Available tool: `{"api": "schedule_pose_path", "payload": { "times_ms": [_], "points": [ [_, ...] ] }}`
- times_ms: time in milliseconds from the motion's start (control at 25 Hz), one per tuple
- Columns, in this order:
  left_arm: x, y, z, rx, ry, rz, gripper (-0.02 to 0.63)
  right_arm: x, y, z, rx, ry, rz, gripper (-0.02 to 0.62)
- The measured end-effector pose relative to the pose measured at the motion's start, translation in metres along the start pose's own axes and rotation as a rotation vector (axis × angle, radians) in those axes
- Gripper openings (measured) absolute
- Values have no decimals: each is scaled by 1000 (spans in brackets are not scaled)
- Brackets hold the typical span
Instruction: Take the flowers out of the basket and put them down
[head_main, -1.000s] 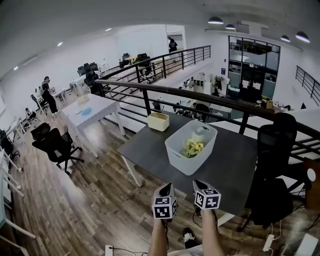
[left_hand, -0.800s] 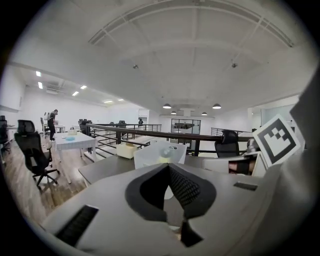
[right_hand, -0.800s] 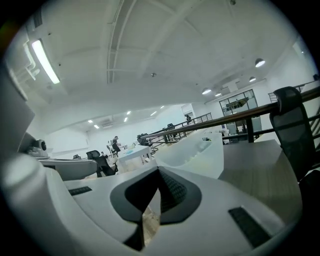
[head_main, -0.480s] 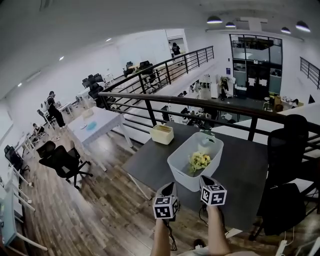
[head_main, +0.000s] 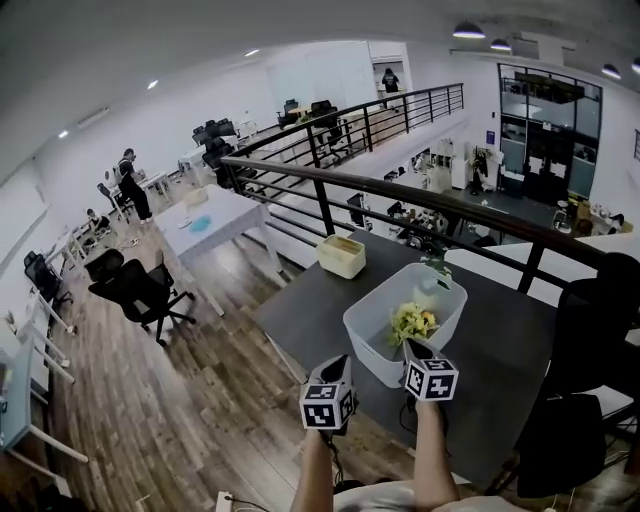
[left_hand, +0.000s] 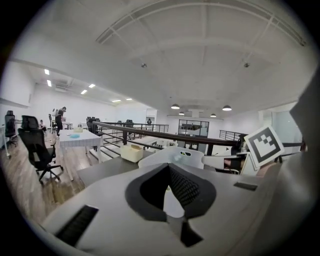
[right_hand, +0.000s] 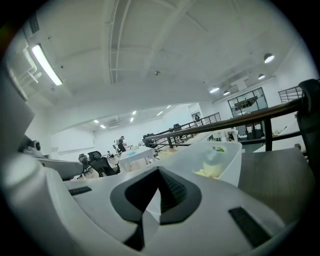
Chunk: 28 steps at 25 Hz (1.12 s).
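A cream box (head_main: 341, 256) sits on the dark table (head_main: 308, 302) (near its far corner).

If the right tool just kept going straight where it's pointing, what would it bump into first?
Probably the near wall of the white basket, which sits right ahead of the shut right tool. The flowers lie inside, behind that wall. Depth is hard to judge, so that's a best guess.

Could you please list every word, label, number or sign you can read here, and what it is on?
No text can be read.
Left marker cube: black-and-white squares only, no letters.
Right marker cube: the same.
Small blue sign on the far wall: too small to read.
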<state>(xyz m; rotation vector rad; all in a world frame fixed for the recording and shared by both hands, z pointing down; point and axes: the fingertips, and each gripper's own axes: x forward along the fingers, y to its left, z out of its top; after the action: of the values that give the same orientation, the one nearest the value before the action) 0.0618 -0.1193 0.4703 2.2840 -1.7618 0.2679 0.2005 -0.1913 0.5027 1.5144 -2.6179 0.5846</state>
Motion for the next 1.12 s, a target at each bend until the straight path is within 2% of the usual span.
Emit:
{"api": "schedule_pose_path", "payload": {
  "times_ms": [120,280,400,600,680,840,920,1000,1120],
  "points": [
    [0,5,-14,5,42,20,18,8,6,-10,-6,35,24,15],
    [-8,23,-8,-37,-5,97,18,13,17,-11,-8,33,56,15],
    [-15,23,-15,-54,-1,112,18,4,17,-19,-14,32,42,15],
    [8,27,-21,-50,8,112,18,6,-5,-7,18,-93,9,17],
    [18,28,-21,-40,18,100,18,7,-12,-1,20,-108,-9,15],
    [45,11,-2,-12,10,3,18,12,-42,16,11,-72,-78,15],
    [51,6,4,21,5,-21,18,13,-54,21,25,-76,-93,15],
    [48,8,-5,36,17,-21,18,12,-61,12,42,-75,-112,15],
    [50,22,-23,18,45,-39,18,22,-70,-8,66,-54,-158,15]
  ]
}}
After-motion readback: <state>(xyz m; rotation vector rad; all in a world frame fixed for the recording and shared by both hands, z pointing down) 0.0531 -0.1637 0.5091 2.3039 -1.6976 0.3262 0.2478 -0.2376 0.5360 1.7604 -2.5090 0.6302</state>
